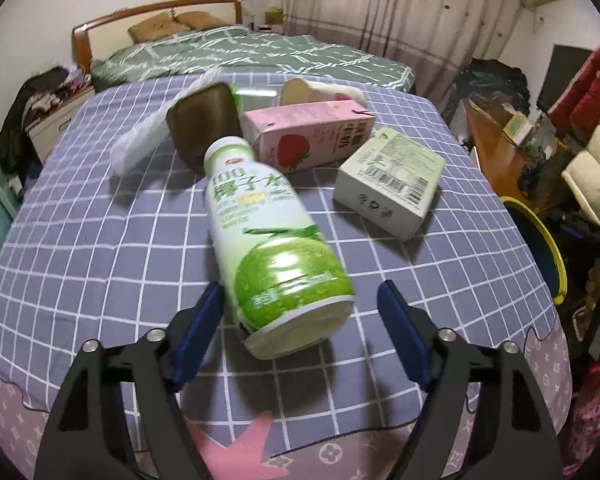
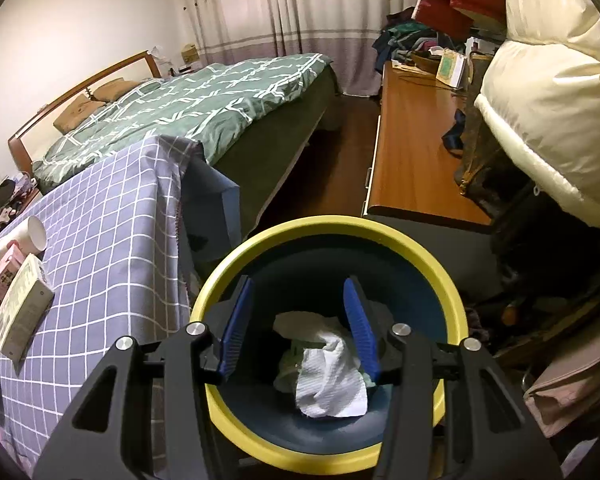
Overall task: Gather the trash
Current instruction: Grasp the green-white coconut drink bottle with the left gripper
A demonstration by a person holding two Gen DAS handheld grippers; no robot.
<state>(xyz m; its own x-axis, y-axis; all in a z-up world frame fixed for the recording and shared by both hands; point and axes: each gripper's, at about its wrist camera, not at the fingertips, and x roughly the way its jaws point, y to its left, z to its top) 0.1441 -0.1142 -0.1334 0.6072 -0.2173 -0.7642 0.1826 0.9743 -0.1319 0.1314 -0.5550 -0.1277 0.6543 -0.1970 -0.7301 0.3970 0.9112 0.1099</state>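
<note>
My left gripper (image 1: 300, 336) stood wide open around the base of the white plastic coconut-water bottle with the green label (image 1: 268, 240), which lay on its side near the front edge of the table, its neck pointing toward the far edge; whether either pad touched it I could not tell. My right gripper (image 2: 298, 328) hung open and empty over the round dark-blue bin with the yellow rim (image 2: 452, 304), which stood on the floor off the table's right edge and already held crumpled white tissue (image 2: 328, 380). I judged the round bottle the main risk: closing off-centre on its smooth, tapering body could squeeze it out forward, rolling it into the pink strawberry-milk carton (image 1: 304, 136) or the pale green-grey box (image 1: 392, 180) just behind. Beyond those sat a brown square cup (image 1: 204, 124), a white paper cup on its side (image 1: 296, 92) and a clear plastic wrapper (image 1: 140, 144). The purple grid-checked tablecloth (image 1: 80, 248) looked soft and could bunch. A bed with a green quilt (image 2: 204, 108) and a wooden desk (image 2: 412, 152) crowded the room.
</note>
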